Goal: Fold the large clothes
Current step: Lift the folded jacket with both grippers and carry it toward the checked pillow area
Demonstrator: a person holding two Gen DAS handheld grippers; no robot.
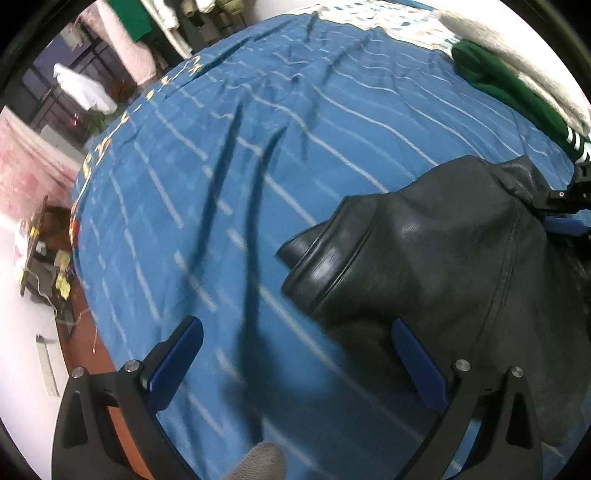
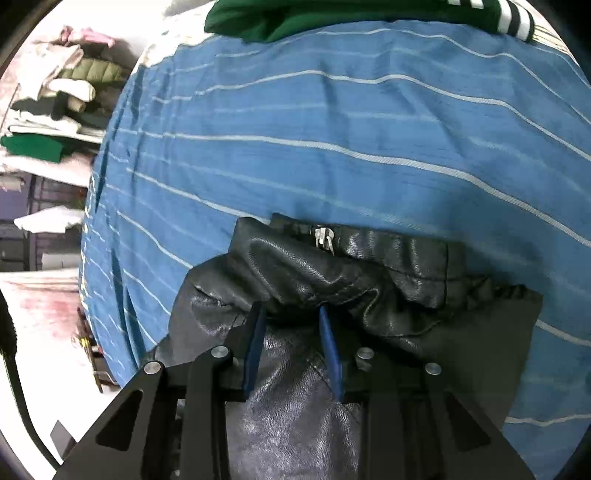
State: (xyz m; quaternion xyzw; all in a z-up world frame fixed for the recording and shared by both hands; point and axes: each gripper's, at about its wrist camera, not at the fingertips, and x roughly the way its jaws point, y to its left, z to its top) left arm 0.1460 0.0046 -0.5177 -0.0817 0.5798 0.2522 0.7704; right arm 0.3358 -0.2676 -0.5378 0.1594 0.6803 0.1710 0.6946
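Lying crumpled on the bed, the black leather jacket (image 1: 443,258) sits toward the near right part of the blue striped bedspread (image 1: 221,184), one sleeve cuff (image 1: 314,258) pointing out to the left across the cloth. The left gripper (image 1: 295,358) hangs just above the bedspread with its blue-padded fingers spread wide and nothing between them; its right finger overlaps the edge of the jacket, though I cannot tell whether it touches. The right gripper (image 2: 291,325) has its fingers drawn in close on a bunched fold of the jacket near the collar, a little below the silver zipper pull (image 2: 325,238), with leather pinched between the blue pads. At the far edge of the bed lies a green garment with white stripes (image 2: 332,18). Off the left side of the bed, a pile of folded clothes (image 2: 62,96) rests on a shelf.
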